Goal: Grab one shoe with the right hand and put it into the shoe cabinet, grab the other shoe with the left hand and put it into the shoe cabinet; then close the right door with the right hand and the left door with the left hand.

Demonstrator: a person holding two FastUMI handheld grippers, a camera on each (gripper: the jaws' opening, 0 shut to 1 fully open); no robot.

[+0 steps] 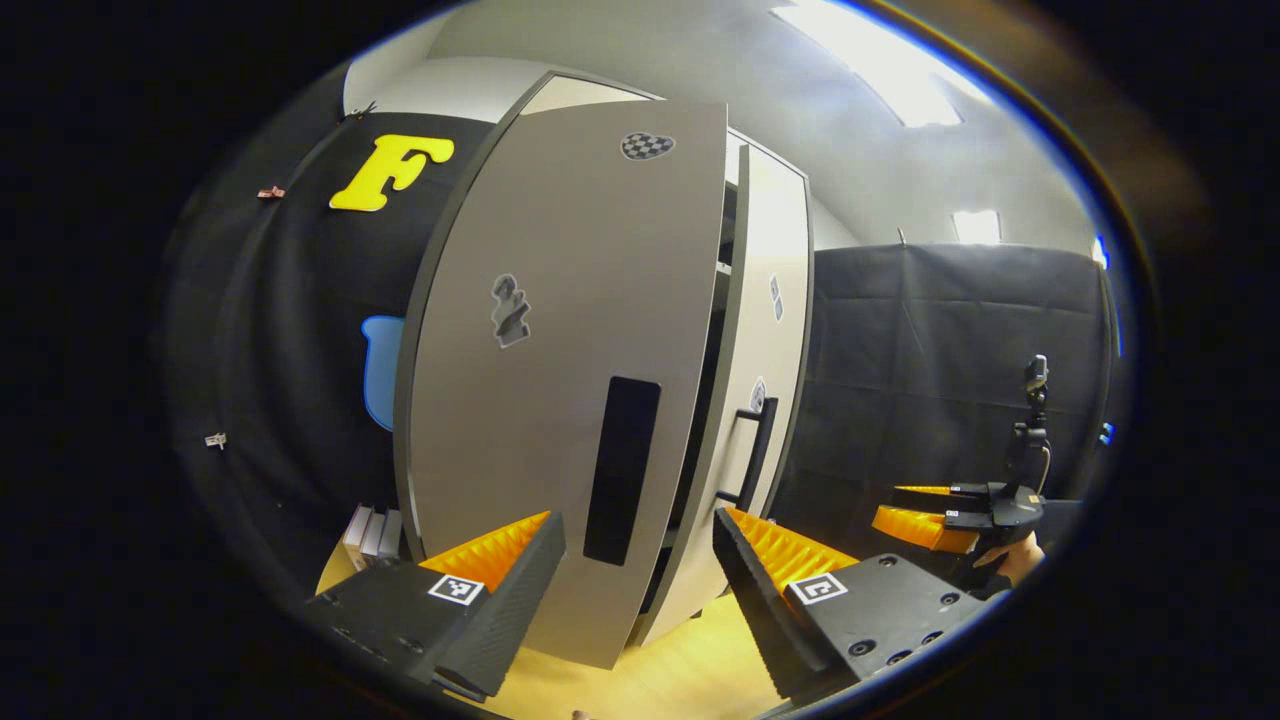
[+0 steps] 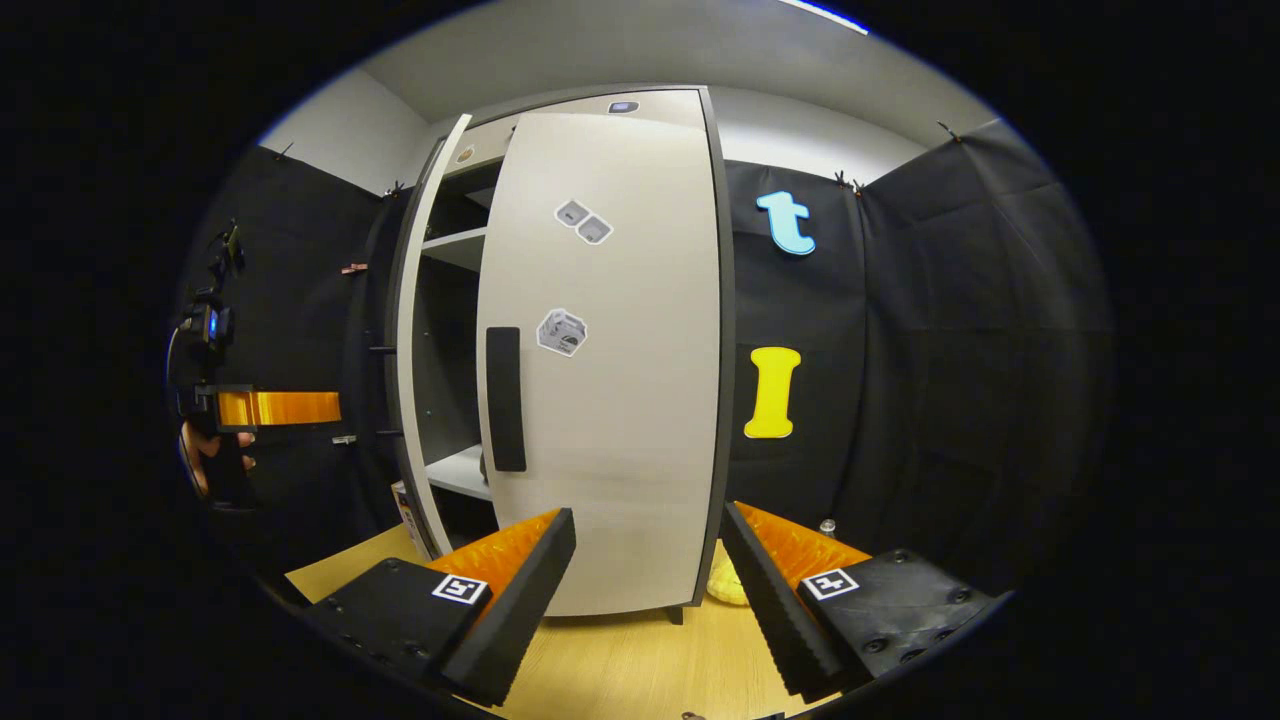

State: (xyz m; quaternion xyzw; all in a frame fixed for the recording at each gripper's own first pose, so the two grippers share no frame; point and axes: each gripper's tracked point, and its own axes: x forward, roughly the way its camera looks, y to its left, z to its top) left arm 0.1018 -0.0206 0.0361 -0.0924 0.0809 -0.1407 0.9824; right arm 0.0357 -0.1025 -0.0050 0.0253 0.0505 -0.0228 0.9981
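Shoe cabinet: stands on the floor.
Right door: looks shut.
Left door: part open, needs a push.
Left tool: open, empty, near that door.
Right tool: open, empty.
Shoes: can't see them.

A staged recording booth, not a home: black cloth walls hang behind the shoe cabinet, with ceiling light panels above it.

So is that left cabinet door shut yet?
Not yet. The left door stands ajar, with shelves showing in the gap beside the right door.
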